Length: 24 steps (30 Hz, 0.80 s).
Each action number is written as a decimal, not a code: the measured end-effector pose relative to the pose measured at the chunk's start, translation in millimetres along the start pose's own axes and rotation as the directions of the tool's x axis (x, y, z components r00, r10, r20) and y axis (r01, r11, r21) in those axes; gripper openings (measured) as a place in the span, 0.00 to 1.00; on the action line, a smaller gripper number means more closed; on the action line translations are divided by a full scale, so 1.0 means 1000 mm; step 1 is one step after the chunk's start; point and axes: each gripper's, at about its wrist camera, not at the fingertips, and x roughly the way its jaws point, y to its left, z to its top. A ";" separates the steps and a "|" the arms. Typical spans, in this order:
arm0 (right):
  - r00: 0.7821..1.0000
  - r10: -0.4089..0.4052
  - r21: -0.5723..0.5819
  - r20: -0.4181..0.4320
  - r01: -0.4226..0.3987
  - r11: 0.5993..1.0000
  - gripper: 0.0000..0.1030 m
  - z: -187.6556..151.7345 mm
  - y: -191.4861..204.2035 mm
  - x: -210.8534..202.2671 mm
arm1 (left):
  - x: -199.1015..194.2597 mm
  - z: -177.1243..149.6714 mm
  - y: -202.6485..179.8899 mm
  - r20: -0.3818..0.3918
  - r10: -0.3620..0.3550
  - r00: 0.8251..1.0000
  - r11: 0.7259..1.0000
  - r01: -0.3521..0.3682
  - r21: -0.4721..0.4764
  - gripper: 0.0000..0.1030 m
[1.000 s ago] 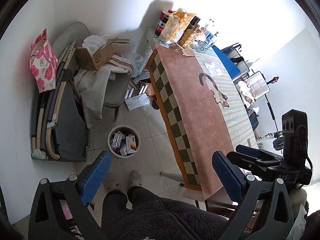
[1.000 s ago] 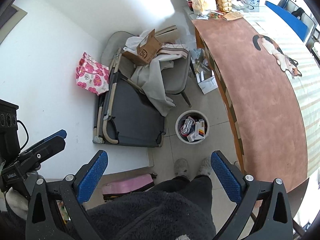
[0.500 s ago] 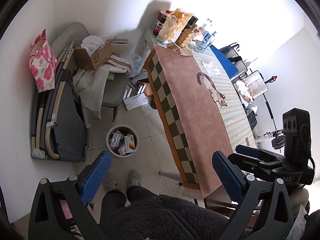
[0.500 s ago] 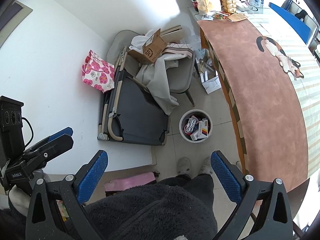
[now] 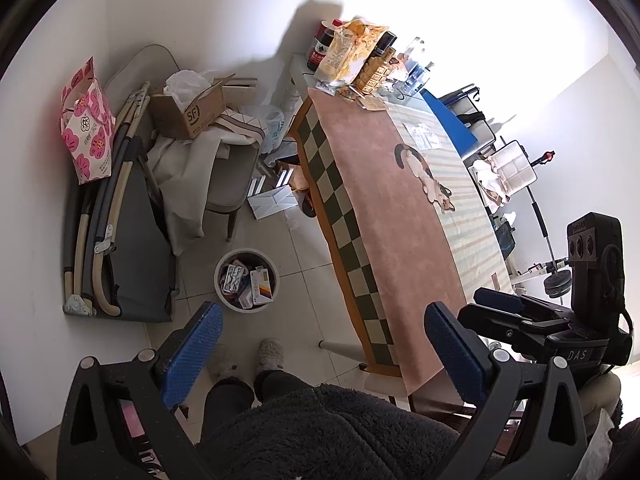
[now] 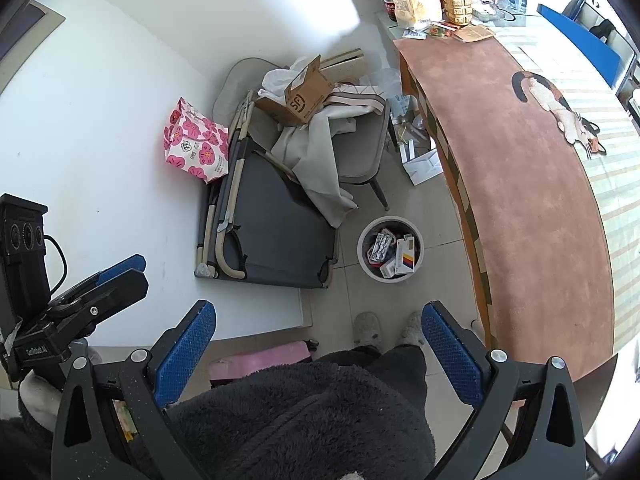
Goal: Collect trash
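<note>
White trash bin [image 5: 224,296] on tiled floor, holding packaging; left gripper [image 5: 322,346], right gripper [image 6: 318,344] fingers apart, empty.

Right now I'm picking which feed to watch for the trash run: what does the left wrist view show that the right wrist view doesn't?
Only the left wrist view shows the white compartment tray and dark stand past the table's far side. Only the right wrist view shows the pink case on the floor by the person's feet. Both share the white trash bin holding boxes and blister packs, the cat-pattern table cover, the cardboard box, the pink flowered bag, and both grippers open and empty.
</note>
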 end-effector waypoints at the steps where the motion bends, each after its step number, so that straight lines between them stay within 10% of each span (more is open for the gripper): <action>1: 1.000 0.001 -0.001 -0.002 -0.001 1.000 1.00 0.000 0.000 0.000 | 0.000 0.000 0.000 0.001 0.001 1.000 1.000 -0.001 0.001 1.00; 24: 1.000 0.016 -0.015 -0.016 -0.016 1.000 1.00 -0.001 0.006 0.000 | -0.001 -0.004 -0.003 0.004 0.006 1.000 1.000 -0.006 -0.001 1.00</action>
